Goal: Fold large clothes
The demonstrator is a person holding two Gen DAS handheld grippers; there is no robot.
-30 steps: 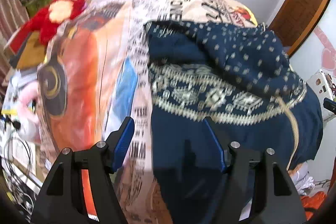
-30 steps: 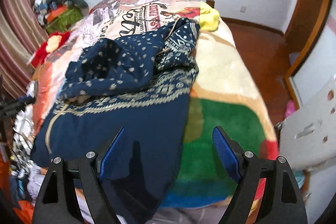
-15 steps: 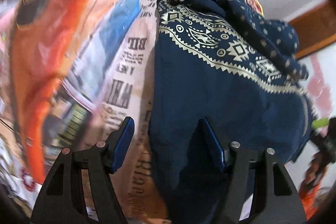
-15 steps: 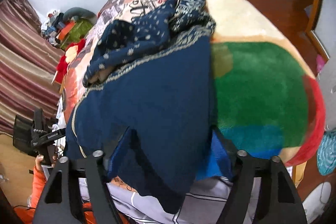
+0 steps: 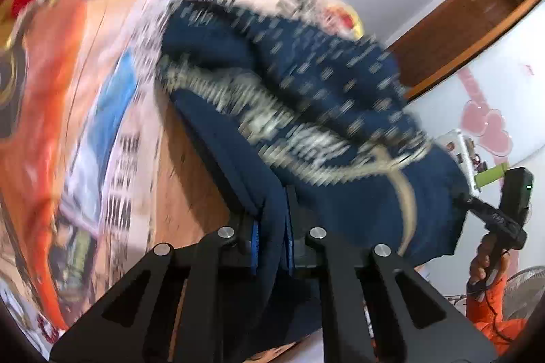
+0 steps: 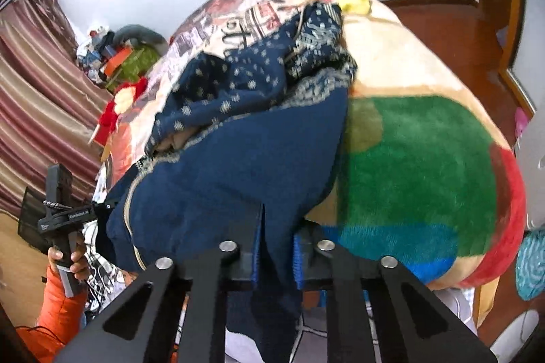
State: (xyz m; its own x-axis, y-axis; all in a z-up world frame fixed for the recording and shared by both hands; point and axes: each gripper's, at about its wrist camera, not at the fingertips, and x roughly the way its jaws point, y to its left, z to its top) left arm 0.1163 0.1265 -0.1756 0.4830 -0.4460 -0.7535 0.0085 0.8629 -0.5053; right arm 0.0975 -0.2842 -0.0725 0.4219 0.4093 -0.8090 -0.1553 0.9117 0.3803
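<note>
I see a navy blue garment (image 6: 245,165) with a cream patterned band and dotted upper part, crumpled on the bed. Its plain lower hem, at 6 o'clock in both views (image 5: 272,226), hangs lifted off the bed.

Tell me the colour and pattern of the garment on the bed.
Navy garment with small pale dots and a cream patterned band; clearest in the right wrist view.

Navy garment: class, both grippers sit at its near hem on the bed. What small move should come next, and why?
Probably lift both ends together and carry the hem toward the patterned top. The left gripper and right gripper are each shut on the navy garment, whose plain lower part lies on the blanket with the top bunched.
</note>
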